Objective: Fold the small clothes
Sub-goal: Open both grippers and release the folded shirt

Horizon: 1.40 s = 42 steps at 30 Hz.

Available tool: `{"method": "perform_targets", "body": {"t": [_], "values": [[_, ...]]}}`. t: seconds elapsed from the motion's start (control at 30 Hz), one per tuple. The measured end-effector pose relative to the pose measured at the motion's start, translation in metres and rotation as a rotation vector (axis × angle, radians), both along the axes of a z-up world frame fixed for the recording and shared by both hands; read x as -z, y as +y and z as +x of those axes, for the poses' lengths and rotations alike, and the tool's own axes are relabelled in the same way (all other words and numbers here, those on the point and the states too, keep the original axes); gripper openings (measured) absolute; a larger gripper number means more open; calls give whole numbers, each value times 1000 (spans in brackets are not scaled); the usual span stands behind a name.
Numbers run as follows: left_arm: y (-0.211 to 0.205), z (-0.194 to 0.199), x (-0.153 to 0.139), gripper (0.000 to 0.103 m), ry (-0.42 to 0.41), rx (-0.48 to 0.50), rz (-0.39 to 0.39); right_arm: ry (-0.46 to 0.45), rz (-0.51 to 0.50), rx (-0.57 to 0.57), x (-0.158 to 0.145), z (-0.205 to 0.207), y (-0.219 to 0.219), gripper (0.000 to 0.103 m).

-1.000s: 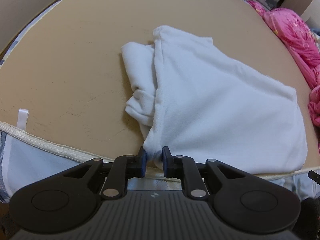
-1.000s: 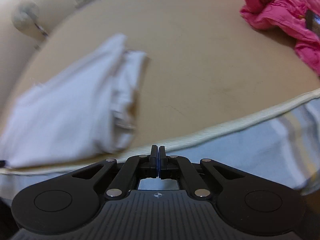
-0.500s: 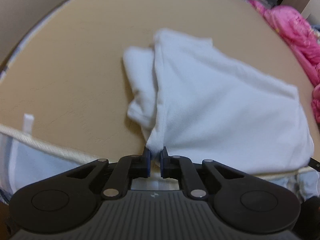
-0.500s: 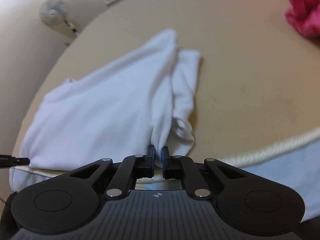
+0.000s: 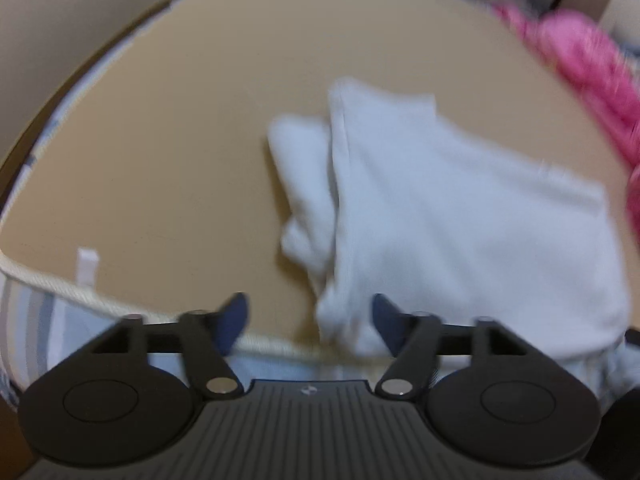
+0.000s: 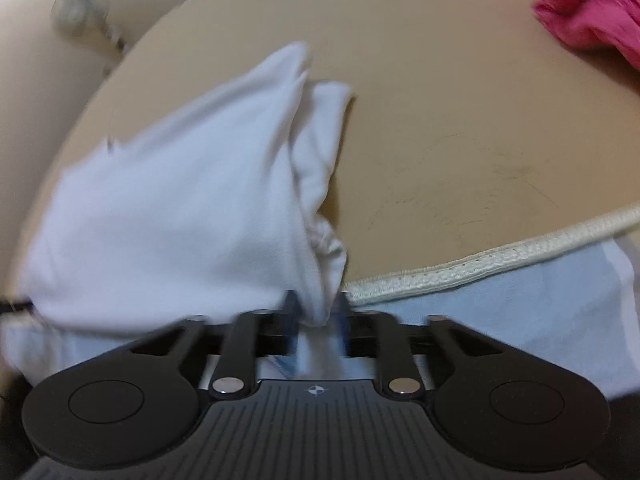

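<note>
Folded white cotton garment [image 5: 460, 220] on tan mattress [image 5: 180, 140]; left gripper [image 5: 308, 316] and right gripper [image 6: 316, 312] jaws opening, its corners loose between them.

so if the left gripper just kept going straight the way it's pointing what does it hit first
Most likely the near corner of the white garment, which lies between the opening jaws of the left gripper, untouched by either pad. Under it is the tan mattress top. Blur leaves depth uncertain.

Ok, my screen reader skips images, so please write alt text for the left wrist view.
The left gripper, jaws opening, frames the near corner of a folded white cotton garment lying on a tan mattress top near its cream piped edge. Crumpled pink bedding lies at far right; the picture is blurred.
</note>
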<state>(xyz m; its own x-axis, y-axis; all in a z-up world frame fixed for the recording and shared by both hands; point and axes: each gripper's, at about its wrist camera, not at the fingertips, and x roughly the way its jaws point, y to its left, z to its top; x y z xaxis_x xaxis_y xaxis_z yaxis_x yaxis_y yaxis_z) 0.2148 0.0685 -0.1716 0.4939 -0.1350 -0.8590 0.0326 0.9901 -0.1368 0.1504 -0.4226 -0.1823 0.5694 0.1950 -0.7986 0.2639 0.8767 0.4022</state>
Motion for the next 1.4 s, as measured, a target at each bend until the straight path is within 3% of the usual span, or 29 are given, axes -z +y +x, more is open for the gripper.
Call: {"method": "perform_targets", "body": {"t": [0.03, 0.13, 0.23, 0.33, 0.47, 0.5, 0.53, 0.57, 0.6, 0.63, 0.67, 0.77, 0.8, 0.87, 0.93, 0.97, 1.0, 1.03, 1.1, 1.13, 1.27, 1.4], "values": [[6, 3, -9, 83, -29, -5, -21, -17, -26, 7, -10, 2, -6, 61], [11, 35, -31, 83, -112, -16, -53, -97, -118, -10, -41, 27, -22, 61], [-5, 91, -28, 84, -148, -24, -13, -175, -186, -46, -56, 78, -19, 61], [-26, 146, -7, 84, -99, -25, 13, -204, -268, -121, -47, 143, -7, 61], [-52, 197, 29, 83, -19, 16, 62, -126, -312, -190, -25, 205, 8, 61], [-57, 204, 33, 77, -18, 28, 76, -110, -332, -204, -19, 215, 12, 61], [-61, 209, 40, 44, -19, 43, 80, -95, -349, -227, -14, 222, 14, 61], [-64, 213, 44, 22, -8, 59, 71, -78, -368, -252, -6, 229, 17, 54], [-63, 211, 47, 11, 12, 66, 46, -70, -370, -266, 0, 232, 21, 43], [-61, 209, 45, 11, -5, 58, 26, -76, -346, -271, 3, 233, 20, 9], [-59, 205, 41, 11, -46, 57, 24, -97, -326, -255, -2, 230, 17, 4], [-40, 191, 25, 11, -141, 14, -77, -231, -247, -178, -25, 208, 5, 4], [-33, 188, 24, 11, -155, -12, -95, -256, -208, -141, -30, 202, -2, 4], [-31, 192, 35, 12, -124, -44, -53, -237, -184, -73, -21, 206, -9, 4], [-41, 202, 54, 22, -68, -45, 0, -162, -223, -68, 1, 219, -6, 5], [-48, 205, 60, 25, -53, -47, 43, -113, -245, -70, 11, 225, -4, 12], [-54, 208, 63, 39, -54, -49, 83, -84, -262, -62, 20, 230, -2, 17], [-58, 208, 62, 62, -57, -54, 120, -81, -266, -37, 21, 229, -5, 24], [-58, 201, 53, 86, -89, -84, 152, -92, -222, 40, 14, 218, -15, 41], [-55, 194, 45, 88, -124, -93, 150, -110, -188, 82, 8, 207, -22, 50], [-43, 152, 19, 89, -157, -100, 108, -156, -59, 188, -14, 139, -35, 60], [-52, 88, 11, 94, -124, -91, 110, -130, -33, 223, -24, 66, -17, 62]]}}
